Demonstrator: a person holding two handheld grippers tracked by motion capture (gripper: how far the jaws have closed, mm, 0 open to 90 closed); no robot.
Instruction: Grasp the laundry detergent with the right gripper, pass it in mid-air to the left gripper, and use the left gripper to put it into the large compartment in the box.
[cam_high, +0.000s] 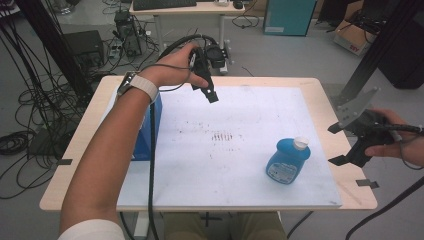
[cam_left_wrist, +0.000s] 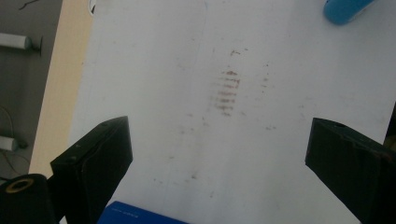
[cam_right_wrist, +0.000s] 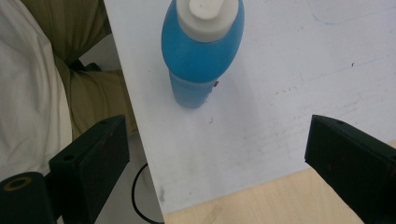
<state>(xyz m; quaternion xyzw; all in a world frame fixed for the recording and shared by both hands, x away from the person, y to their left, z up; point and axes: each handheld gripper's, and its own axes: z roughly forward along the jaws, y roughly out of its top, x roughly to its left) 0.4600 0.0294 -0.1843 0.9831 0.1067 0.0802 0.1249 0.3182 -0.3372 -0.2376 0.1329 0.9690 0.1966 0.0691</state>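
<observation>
Blue bottle (cam_high: 287, 161) with white cap (cam_high: 300, 143), upright at lower right of centre in the high view, on the white mat (cam_high: 240, 110) covering the surface (cam_high: 70, 165), with a band of mat between its base and the mat's near edge. Right gripper (cam_high: 345, 145) at the right edge of the frame, above the bare wooden strip of the surface beyond the mat's right border, jaws spread wide, nothing between them, well apart from the bottle. In the right gripper view, bottle (cam_right_wrist: 201, 51) at top centre, close to the mat's edge, open mat between it and both jaws. Left gripper (cam_high: 210, 92) at upper centre of the high view, raised over the far part of the mat, jaws parted wide and holding nothing, as seen in the left gripper view. Blue box (cam_high: 150, 127) at the mat's left side, largely covered by the left forearm (cam_high: 110, 150); its corner (cam_left_wrist: 135, 215) at the bottom of the left gripper view. Broad unoccupied stretch of mat across the middle, marked by a patch of brownish smudges (cam_high: 222, 136), between box and bottle. Bottle (cam_left_wrist: 345, 9) clipped by the upper right corner of the left gripper view.
</observation>
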